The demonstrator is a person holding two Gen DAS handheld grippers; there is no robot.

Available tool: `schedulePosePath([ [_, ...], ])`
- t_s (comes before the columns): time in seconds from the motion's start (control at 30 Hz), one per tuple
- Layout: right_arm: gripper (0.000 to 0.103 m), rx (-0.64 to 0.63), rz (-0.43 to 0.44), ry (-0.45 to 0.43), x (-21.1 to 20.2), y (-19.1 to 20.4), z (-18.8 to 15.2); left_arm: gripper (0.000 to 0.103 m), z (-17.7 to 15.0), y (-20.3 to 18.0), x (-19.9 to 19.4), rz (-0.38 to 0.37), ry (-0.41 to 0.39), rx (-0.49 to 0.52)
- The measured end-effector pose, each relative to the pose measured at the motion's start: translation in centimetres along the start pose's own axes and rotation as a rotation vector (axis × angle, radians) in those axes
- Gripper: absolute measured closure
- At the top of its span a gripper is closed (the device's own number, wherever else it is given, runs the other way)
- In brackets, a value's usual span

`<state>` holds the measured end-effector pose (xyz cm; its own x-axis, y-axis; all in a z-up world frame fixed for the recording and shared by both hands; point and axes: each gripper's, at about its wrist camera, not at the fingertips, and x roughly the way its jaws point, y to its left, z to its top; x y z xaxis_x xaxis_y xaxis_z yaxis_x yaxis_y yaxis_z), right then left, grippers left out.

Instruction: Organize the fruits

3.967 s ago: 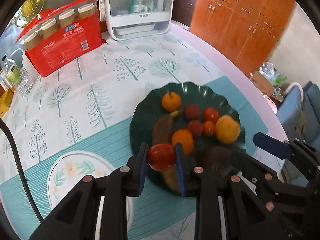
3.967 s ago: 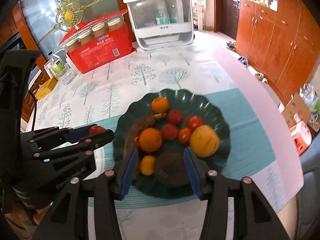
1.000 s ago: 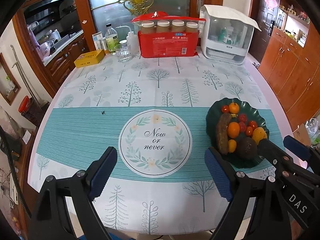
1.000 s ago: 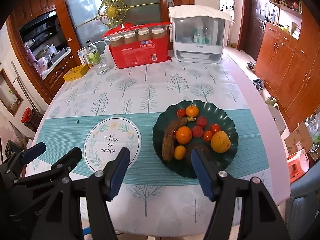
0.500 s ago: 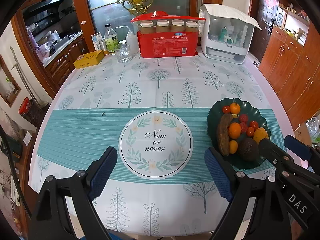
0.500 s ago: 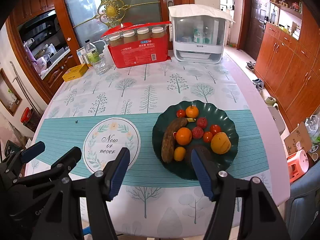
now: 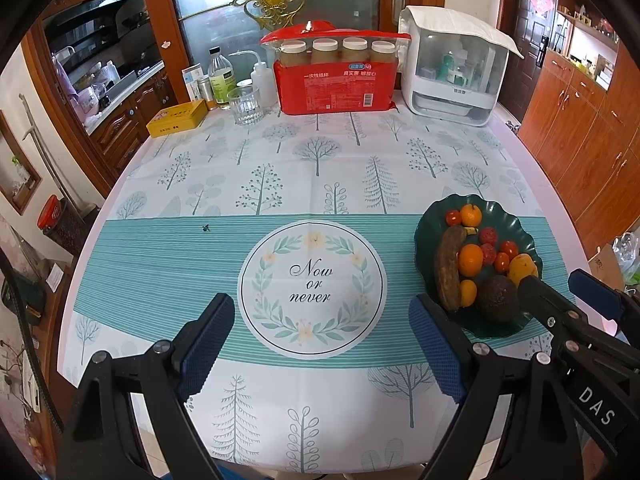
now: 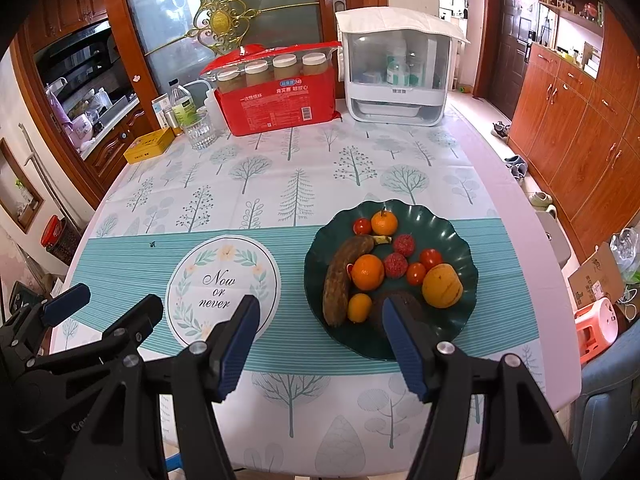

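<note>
Fruits [image 8: 368, 272], namely tangerines, cherry tomatoes, red lychees, a browned banana, a dark avocado and a yellow-orange mango, fill the scalloped dark green plate [image 8: 460, 236] on the table [image 8: 280, 168], while left gripper [image 7: 320, 344] and right gripper [image 8: 316, 344] fingers stand released, grasping nothing.

Right tool [image 8: 320, 340] hides avocado's [image 8: 400, 306] front — plate [image 8: 460, 240] too.

A big round surface [image 8: 360, 152] with a tree-print cloth sits in a bright room. Behind it is a glass door [image 8: 240, 20] with a shiny gold decoration [image 8: 219, 20]. Tall brown wooden cupboards [image 8: 580, 120] line the right wall, and a dark kitchen counter [image 7: 108, 76] shows on the left.
</note>
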<state>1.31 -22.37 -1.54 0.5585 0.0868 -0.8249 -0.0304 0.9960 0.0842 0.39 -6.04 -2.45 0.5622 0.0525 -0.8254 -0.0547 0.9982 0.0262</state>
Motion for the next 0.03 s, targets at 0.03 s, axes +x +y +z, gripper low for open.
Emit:
schedulePosePath([
  [0.03,0.038,0.000,0.000,0.000,0.00,0.00,0.01,0.015,0.00,-0.01,0.00,0.000,0.000,0.000],
])
